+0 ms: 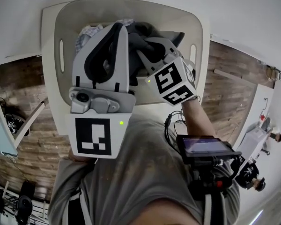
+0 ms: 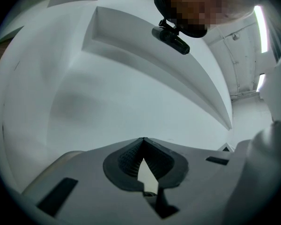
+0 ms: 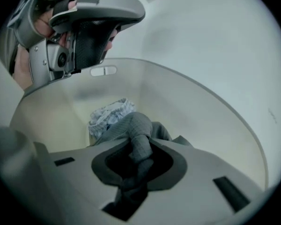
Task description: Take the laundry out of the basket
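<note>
A cream laundry basket (image 1: 196, 22) stands in front of me on a white surface. In it lie a grey checked garment (image 1: 147, 32) and a blue-and-white checked cloth (image 1: 86, 33). My right gripper (image 1: 149, 45) reaches down into the basket, shut on a bunched fold of the grey garment (image 3: 140, 132), which fills the gap between the right gripper's (image 3: 138, 151) pads. The blue-and-white cloth (image 3: 110, 112) lies just behind that fold. My left gripper (image 1: 116, 29) hovers over the basket's left half, shut and holding nothing. In its own view the left gripper's (image 2: 143, 142) tips meet against a bare white wall.
The basket's inner wall (image 3: 201, 111) curves close round the right gripper. Wooden floor (image 1: 227, 93) shows on both sides of the white surface. A black device with a screen (image 1: 206, 149) hangs at my chest. The basket has handle slots (image 1: 61, 55) on its sides.
</note>
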`<act>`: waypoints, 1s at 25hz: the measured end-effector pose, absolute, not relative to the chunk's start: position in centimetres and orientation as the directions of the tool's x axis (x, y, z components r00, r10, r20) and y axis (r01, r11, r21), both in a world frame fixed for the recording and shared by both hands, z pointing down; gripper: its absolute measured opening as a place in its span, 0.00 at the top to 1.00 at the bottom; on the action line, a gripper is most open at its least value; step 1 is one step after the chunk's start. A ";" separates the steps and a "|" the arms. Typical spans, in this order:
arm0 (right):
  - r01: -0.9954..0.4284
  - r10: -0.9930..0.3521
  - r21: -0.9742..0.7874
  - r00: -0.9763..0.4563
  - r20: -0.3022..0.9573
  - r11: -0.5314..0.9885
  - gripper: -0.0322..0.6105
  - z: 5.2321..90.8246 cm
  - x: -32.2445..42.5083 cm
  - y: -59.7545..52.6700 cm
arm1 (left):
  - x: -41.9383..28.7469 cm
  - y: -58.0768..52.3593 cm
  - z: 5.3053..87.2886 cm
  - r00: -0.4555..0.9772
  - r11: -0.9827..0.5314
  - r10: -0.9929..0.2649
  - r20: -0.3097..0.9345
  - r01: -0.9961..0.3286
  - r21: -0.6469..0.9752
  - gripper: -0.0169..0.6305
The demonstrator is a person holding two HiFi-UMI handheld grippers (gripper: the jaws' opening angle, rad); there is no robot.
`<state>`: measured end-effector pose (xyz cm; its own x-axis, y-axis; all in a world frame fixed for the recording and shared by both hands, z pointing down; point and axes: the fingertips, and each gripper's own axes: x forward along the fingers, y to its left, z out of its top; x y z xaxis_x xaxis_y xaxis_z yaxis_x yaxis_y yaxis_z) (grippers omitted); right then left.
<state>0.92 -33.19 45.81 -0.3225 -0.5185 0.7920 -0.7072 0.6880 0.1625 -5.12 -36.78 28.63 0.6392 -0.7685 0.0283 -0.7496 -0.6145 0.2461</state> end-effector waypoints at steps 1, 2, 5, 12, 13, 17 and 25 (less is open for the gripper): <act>-0.719 -0.542 0.163 -0.334 0.771 0.676 0.83 45.1 0.9 -33.3 | -5.2 -36.5 28.2 0.634 -0.612 -0.773 0.020 -0.755 0.236 0.96; -0.729 -0.566 0.166 -0.344 0.749 0.664 0.83 44.3 0.9 -33.4 | -5.3 -36.2 27.7 0.628 -0.611 -0.778 0.011 -0.760 0.222 0.96; -0.751 -0.637 0.188 -0.366 0.679 0.632 0.83 41.6 0.9 -33.5 | -5.6 -35.3 25.9 0.611 -0.604 -0.792 -0.026 -0.775 0.186 0.96; -0.797 -0.763 0.217 -0.401 0.507 0.563 0.83 34.9 1.6 -33.6 | -6.6 -31.8 22.1 0.581 -0.588 -0.809 -0.092 -0.800 0.117 0.96; -0.801 -0.775 0.219 -0.406 0.485 0.557 0.83 34.0 1.8 -33.5 | -6.5 -31.1 21.7 0.580 -0.588 -0.808 -0.097 -0.802 0.107 0.96; -0.808 -0.808 0.226 -0.433 0.400 0.545 0.84 30.5 2.2 -33.2 | -6.2 -28.5 20.8 0.568 -0.576 -0.816 -0.104 -0.814 0.076 0.96; -0.819 -0.866 0.290 -0.443 0.232 0.496 0.84 21.8 4.5 -31.8 | -5.0 -24.6 19.0 0.550 -0.557 -0.822 -0.146 -0.830 0.012 0.96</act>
